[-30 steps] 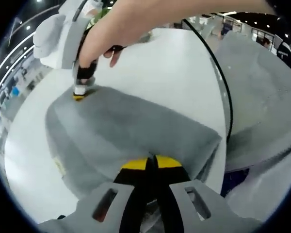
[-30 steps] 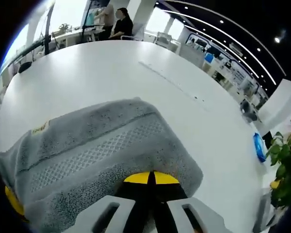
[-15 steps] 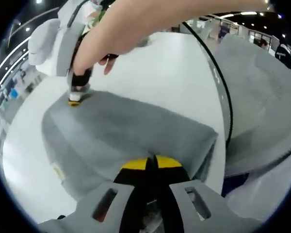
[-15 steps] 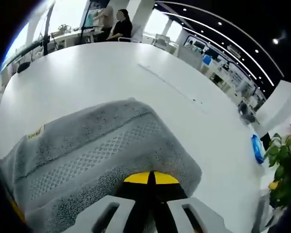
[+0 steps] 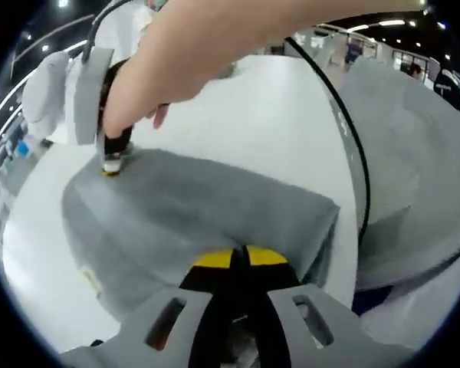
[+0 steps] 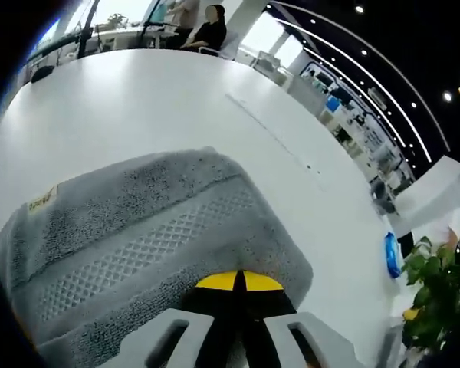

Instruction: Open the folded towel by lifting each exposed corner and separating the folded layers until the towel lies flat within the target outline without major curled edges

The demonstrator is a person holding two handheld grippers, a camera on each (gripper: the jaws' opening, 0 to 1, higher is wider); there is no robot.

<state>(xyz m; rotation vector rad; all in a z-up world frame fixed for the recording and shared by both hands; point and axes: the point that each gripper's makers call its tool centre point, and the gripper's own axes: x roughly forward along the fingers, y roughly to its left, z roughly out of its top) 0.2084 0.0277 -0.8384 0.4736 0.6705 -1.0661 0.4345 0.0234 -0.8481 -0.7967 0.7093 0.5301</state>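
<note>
A grey towel (image 5: 192,211) hangs stretched over the white table (image 5: 261,115). In the left gripper view my left gripper (image 5: 240,255) is shut on the towel's near edge, its yellow tips pressed together. The right gripper (image 5: 111,163), held by a hand (image 5: 176,61), pinches the far left corner. In the right gripper view the towel (image 6: 146,230) shows a woven band and a small yellow label (image 6: 41,201). There my right gripper (image 6: 238,280) is shut on the towel's edge.
A black cable (image 5: 353,153) arcs down the right of the left gripper view, beside a person's grey clothing (image 5: 422,153). In the right gripper view the table (image 6: 138,100) runs far back to seated people (image 6: 211,27). A blue object (image 6: 391,253) and a plant (image 6: 429,307) stand at the right.
The right gripper has pulled its corner further left in the left gripper view, drawing the towel wider. The yellow tip at the right gripper view's left edge has slid out of sight.
</note>
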